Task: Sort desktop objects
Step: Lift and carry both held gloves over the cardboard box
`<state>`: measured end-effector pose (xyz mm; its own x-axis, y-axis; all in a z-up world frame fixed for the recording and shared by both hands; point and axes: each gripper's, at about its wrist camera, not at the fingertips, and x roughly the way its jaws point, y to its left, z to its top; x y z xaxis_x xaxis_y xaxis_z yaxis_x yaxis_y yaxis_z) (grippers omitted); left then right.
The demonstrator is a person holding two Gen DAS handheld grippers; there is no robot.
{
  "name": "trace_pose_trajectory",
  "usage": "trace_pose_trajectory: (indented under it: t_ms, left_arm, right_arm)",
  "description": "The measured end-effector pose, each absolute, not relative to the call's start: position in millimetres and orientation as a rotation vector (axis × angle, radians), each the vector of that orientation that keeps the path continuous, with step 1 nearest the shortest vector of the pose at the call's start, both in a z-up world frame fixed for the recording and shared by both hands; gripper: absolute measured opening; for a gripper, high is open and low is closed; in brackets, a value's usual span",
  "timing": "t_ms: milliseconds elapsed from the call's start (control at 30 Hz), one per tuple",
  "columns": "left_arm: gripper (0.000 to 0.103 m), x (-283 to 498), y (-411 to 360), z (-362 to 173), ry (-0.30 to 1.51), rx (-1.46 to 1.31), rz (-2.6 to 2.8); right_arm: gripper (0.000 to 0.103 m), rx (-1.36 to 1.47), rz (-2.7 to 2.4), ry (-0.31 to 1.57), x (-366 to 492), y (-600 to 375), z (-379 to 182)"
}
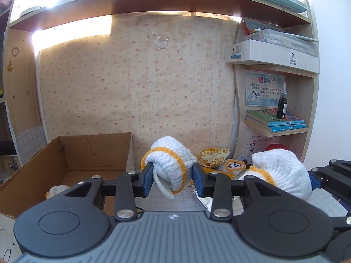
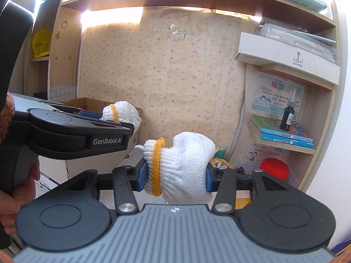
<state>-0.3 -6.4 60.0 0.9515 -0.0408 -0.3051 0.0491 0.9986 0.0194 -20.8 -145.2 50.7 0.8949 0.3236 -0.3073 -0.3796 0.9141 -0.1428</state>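
My left gripper (image 1: pixel 172 178) is shut on a rolled white knit glove with orange cuff trim (image 1: pixel 169 162), held above the desk beside an open cardboard box (image 1: pixel 65 153). My right gripper (image 2: pixel 175 175) is shut on a second rolled white glove (image 2: pixel 182 164), its orange cuff to the left. In the left wrist view that second glove (image 1: pixel 283 173) hangs at the right. In the right wrist view the left gripper with its glove (image 2: pixel 121 111) shows at the left, near the box (image 2: pixel 87 103). A person's hand (image 2: pixel 19 188) grips the left handle.
A yellow snack packet (image 1: pixel 214 159), another orange-trimmed glove (image 1: pixel 234 166) and a red lid (image 2: pixel 274 168) lie on the gridded desk at the back right. Shelves on the right hold books (image 1: pixel 283 121), a dark dropper bottle (image 1: pixel 282 107) and a white box (image 1: pixel 272 53). A shelf board runs overhead.
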Motion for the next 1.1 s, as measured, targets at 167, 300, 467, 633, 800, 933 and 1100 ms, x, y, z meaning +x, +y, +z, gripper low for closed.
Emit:
trace_pose_trajectory:
  t_ms: [167,300,467,633,800,933,1100]
  left_arm:
    - [0.039,-7,8,65,0.294,0.017,-0.017]
    - [0.039,-13,24,69,0.282,0.003,0.013]
    - [0.039,-16,44,70,0.279,-0.010,0.050]
    - [0.039,-19,66,71,0.277,-0.025,0.092]
    - [0.039,-22,88,71,0.276,-0.040,0.132]
    - [0.039,-21,103,70,0.281,-0.047,0.159]
    - [0.039,-19,120,67,0.291,-0.057,0.189]
  right_arm:
    - [0.048,-0.217,0.394,0.264,-25,-133,58]
    - [0.048,-0.230,0.420,0.253,-27,-121,63]
    - [0.048,-0.243,0.453,0.241,-27,-104,68]
    - [0.048,-0.261,0.492,0.232,-27,-83,73]
    - [0.048,-0.278,0.531,0.221,-27,-62,77]
    - [0.048,-0.286,0.560,0.216,-27,-46,79]
    - [0.048,-0.295,0.586,0.213,-22,-29,80]
